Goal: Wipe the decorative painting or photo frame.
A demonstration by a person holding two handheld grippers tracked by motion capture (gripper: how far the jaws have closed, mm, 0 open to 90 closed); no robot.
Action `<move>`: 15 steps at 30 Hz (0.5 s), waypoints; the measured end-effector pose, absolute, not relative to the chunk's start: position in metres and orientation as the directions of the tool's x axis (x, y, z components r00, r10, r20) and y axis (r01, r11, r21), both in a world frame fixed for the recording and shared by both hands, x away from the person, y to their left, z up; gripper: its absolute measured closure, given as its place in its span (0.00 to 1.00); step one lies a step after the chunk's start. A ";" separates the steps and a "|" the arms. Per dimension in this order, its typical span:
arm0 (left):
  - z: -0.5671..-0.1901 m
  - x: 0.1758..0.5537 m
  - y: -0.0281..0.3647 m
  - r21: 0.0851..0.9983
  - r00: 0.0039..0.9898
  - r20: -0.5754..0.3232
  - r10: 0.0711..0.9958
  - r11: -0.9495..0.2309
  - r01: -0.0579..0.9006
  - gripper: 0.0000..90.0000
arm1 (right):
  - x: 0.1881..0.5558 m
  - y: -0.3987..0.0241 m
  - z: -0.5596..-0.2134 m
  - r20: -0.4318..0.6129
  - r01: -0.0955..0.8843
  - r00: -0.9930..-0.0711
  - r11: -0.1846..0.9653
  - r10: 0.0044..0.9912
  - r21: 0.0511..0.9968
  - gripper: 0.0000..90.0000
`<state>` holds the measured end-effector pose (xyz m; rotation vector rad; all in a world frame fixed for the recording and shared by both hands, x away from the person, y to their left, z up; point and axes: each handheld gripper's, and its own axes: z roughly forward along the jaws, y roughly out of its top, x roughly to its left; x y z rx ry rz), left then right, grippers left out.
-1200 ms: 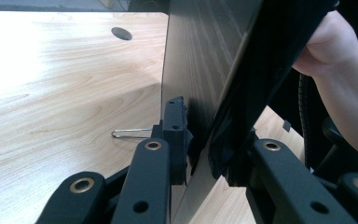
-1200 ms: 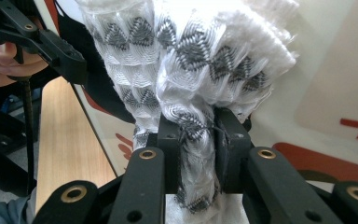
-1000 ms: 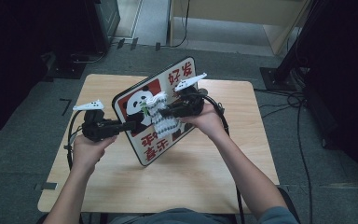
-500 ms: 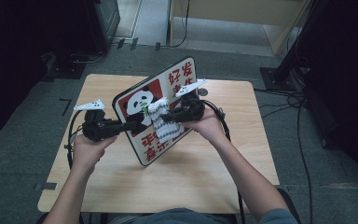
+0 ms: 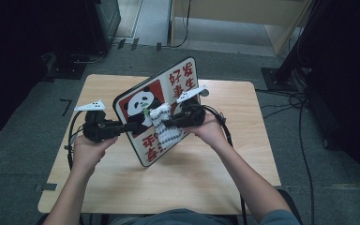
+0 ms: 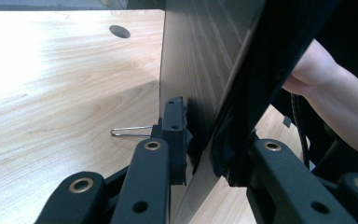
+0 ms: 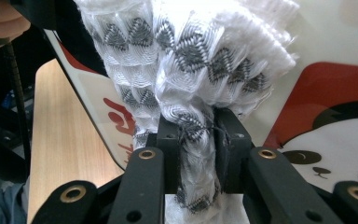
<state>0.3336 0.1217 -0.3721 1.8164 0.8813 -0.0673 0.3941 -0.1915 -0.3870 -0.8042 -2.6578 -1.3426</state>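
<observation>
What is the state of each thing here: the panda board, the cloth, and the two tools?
Panda board: tilted up on its edge above the table, printed face toward the camera.
Cloth: bunched, pressed against the board's face.
Left tool: shut on the board's edge.
Right tool: shut on the cloth.

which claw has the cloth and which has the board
The right claw pinches the white-and-grey woven cloth; the left claw clamps the panda-printed board's edge.
</observation>
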 end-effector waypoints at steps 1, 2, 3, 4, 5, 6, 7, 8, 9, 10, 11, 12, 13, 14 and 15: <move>-0.372 0.334 0.122 0.789 0.725 -0.436 0.533 -0.161 0.593 0.84 | 0.394 -0.192 -0.388 0.275 0.473 -0.863 0.486 0.424 0.734 0.84; -0.372 0.334 0.122 0.789 0.725 -0.436 0.533 -0.161 0.593 0.84 | 0.393 -0.192 -0.389 0.279 0.478 -0.861 0.488 0.425 0.730 0.84; -0.372 0.333 0.122 0.789 0.725 -0.436 0.533 -0.162 0.593 0.84 | 0.393 -0.191 -0.391 0.280 0.480 -0.860 0.490 0.427 0.728 0.84; -0.372 0.333 0.121 0.789 0.725 -0.435 0.534 -0.162 0.593 0.84 | 0.392 -0.191 -0.392 0.282 0.483 -0.859 0.491 0.428 0.725 0.84; -0.372 0.333 0.121 0.788 0.725 -0.435 0.534 -0.163 0.593 0.84 | 0.392 -0.191 -0.394 0.281 0.482 -0.859 0.492 0.428 0.725 0.84; -0.372 0.333 0.121 0.789 0.725 -0.434 0.534 -0.164 0.593 0.84 | 0.392 -0.191 -0.395 0.280 0.482 -0.859 0.495 0.428 0.723 0.84; -0.372 0.333 0.121 0.789 0.726 -0.434 0.534 -0.164 0.592 0.84 | 0.391 -0.191 -0.396 0.281 0.485 -0.858 0.496 0.429 0.720 0.84; -0.372 0.333 0.121 0.789 0.726 -0.434 0.534 -0.164 0.593 0.84 | 0.391 -0.191 -0.397 0.283 0.488 -0.857 0.500 0.431 0.715 0.84; -0.372 0.333 0.121 0.788 0.726 -0.434 0.534 -0.164 0.593 0.84 | 0.391 -0.191 -0.398 0.284 0.489 -0.857 0.502 0.430 0.714 0.84; -0.372 0.333 0.122 0.789 0.727 -0.433 0.533 -0.166 0.592 0.84 | 0.390 -0.191 -0.399 0.284 0.489 -0.857 0.503 0.430 0.712 0.84; -0.372 0.333 0.122 0.789 0.727 -0.433 0.533 -0.167 0.592 0.84 | 0.390 -0.191 -0.400 0.287 0.491 -0.856 0.504 0.430 0.710 0.84; -0.372 0.333 0.121 0.789 0.727 -0.432 0.533 -0.167 0.591 0.84 | 0.390 -0.191 -0.401 0.285 0.491 -0.856 0.506 0.431 0.709 0.84; -0.372 0.333 0.121 0.789 0.728 -0.432 0.533 -0.168 0.591 0.84 | 0.389 -0.191 -0.402 0.286 0.492 -0.855 0.507 0.432 0.707 0.84; -0.372 0.333 0.121 0.789 0.728 -0.431 0.533 -0.168 0.591 0.84 | 0.389 -0.191 -0.402 0.285 0.492 -0.855 0.509 0.433 0.706 0.84; -0.372 0.333 0.122 0.789 0.728 -0.431 0.533 -0.169 0.590 0.84 | 0.389 -0.191 -0.403 0.288 0.496 -0.854 0.507 0.434 0.705 0.84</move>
